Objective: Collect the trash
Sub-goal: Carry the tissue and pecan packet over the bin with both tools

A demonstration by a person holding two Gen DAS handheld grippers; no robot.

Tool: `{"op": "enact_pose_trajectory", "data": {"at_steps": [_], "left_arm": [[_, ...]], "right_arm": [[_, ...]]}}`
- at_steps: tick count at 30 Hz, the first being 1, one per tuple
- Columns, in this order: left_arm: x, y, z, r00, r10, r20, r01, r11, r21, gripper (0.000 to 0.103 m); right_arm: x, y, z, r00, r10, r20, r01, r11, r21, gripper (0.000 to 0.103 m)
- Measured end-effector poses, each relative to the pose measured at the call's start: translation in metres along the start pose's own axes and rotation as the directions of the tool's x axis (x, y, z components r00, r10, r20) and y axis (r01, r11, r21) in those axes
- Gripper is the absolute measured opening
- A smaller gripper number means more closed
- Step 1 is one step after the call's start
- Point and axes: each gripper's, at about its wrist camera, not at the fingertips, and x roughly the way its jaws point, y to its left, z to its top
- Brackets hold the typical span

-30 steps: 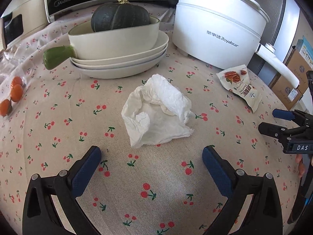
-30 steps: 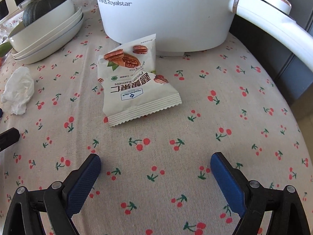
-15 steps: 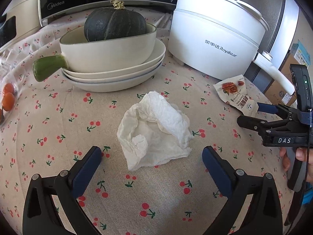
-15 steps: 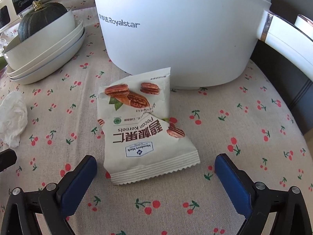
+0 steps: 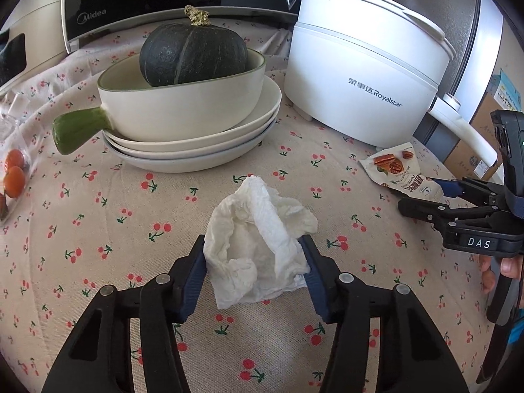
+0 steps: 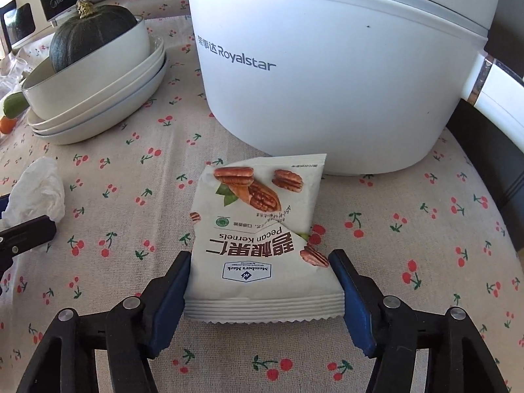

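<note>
A crumpled white tissue [image 5: 258, 229] lies on the cherry-print tablecloth [image 5: 98, 229], between the blue pads of my left gripper [image 5: 252, 245]. Its jaws are closing and both pads touch the tissue's sides. A pecan snack packet [image 6: 258, 216] lies flat in front of the white pot. My right gripper [image 6: 258, 255] is closing on it, with a pad against each side edge of the packet's near end. In the left wrist view the right gripper [image 5: 422, 193] shows at the right, at the packet [image 5: 393, 170], with a person's hand behind it.
A white Royalstar pot [image 5: 366, 75] with a long handle stands at the back right. A cream bowl [image 5: 183, 108] holding a dark green squash [image 5: 193, 55] sits on stacked plates. Small oranges [image 5: 14, 177] lie at the left edge. A microwave [image 5: 95, 16] is behind.
Both grippers have moved forward over their items and their jaws have closed in, from wide open to touching the tissue and the packet.
</note>
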Motion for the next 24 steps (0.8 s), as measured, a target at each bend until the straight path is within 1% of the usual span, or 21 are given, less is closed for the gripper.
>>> {"op": "enact_pose_trajectory", "data": {"at_steps": [2, 3, 5, 8, 11, 15, 18, 24], "left_arm": [[-0.003, 0.003, -0.001, 1.0, 0.002, -0.01, -0.002, 1.0, 0.001, 0.038], [-0.008, 0.005, -0.003, 1.0, -0.003, -0.016, 0.003, 1.0, -0.004, 0.034], [-0.014, 0.006, -0.005, 0.999, -0.028, -0.029, 0.027, 0.999, -0.016, 0.019], [-0.026, 0.001, -0.011, 0.998, -0.038, -0.044, 0.038, 0.999, -0.005, 0.014], [-0.041, -0.011, -0.019, 0.997, -0.044, -0.063, 0.046, 0.999, 0.03, 0.013], [-0.066, -0.026, -0.033, 0.995, -0.06, -0.077, 0.063, 0.998, 0.032, 0.012], [-0.086, -0.037, -0.042, 0.994, -0.078, -0.076, 0.081, 0.996, 0.042, 0.012], [-0.123, -0.056, -0.062, 0.991, -0.113, -0.071, 0.119, 0.99, 0.075, 0.012]], "right_arm": [[-0.007, 0.001, -0.001, 1.0, -0.009, -0.001, 0.009, 1.0, -0.005, 0.071], [-0.011, 0.002, -0.002, 1.0, -0.012, -0.004, 0.012, 1.0, -0.007, 0.071], [-0.023, 0.0, -0.005, 1.0, -0.02, -0.004, 0.02, 1.0, -0.002, 0.071], [-0.041, -0.005, -0.012, 1.0, -0.014, 0.0, 0.014, 0.999, 0.048, 0.071], [-0.059, -0.004, -0.025, 1.0, -0.016, -0.009, 0.017, 0.997, 0.079, 0.071], [-0.081, -0.005, -0.043, 0.998, -0.048, -0.027, 0.05, 0.995, 0.082, 0.071], [-0.107, -0.011, -0.063, 0.998, -0.064, -0.028, 0.066, 0.995, 0.076, 0.071], [-0.147, -0.004, -0.094, 0.996, -0.08, -0.026, 0.082, 0.995, 0.061, 0.071]]}}
